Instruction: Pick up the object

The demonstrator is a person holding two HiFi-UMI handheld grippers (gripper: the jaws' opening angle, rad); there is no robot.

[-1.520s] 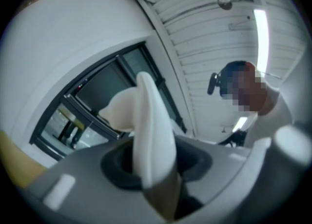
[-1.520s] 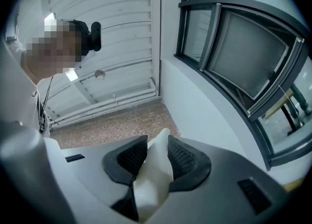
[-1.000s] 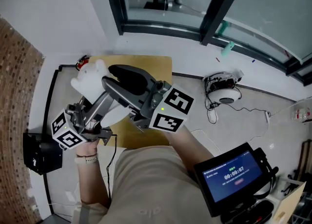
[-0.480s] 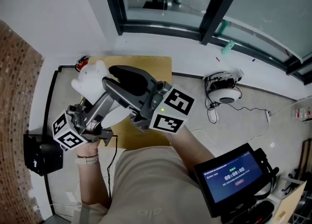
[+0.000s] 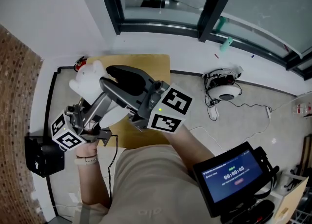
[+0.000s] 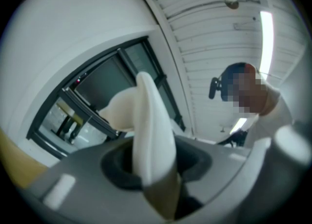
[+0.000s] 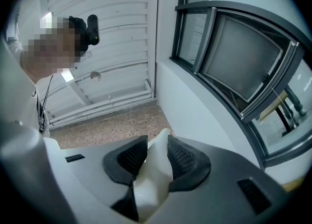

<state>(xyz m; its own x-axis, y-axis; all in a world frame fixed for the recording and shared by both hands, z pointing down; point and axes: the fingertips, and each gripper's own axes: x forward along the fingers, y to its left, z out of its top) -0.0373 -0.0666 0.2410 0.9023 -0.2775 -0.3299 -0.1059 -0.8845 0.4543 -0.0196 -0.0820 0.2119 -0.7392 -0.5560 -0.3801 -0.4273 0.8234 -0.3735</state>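
- The left gripper (image 5: 105, 98), low on the person's left, points up and away. In its own view its jaws are fully closed on a thin fold of the white object (image 6: 148, 120), which rises straight out from between them.
- The right gripper (image 5: 122, 75) reaches across from the right, angled up and to the left. Its ribbed pads (image 7: 180, 157) pinch another fold of the white object (image 7: 155, 169), which fills the gap and pokes out just past the tips.
- The white object (image 5: 87, 79) hangs where the two grippers meet. Its bulk lies beyond and left of both sets of jaws, and a smaller part shows below the right gripper.
- Its long axis seems to run from far-left to near-right, with the rounded, bumpy end pointing away from the person. The exact shape is hard to tell.
- Both grips sit close together, so neither is clearly nearer. The left one lines up more with the axis.
- Beyond and below is the board (image 5: 151, 67). The object looks lifted off it, though no view shows the gap.
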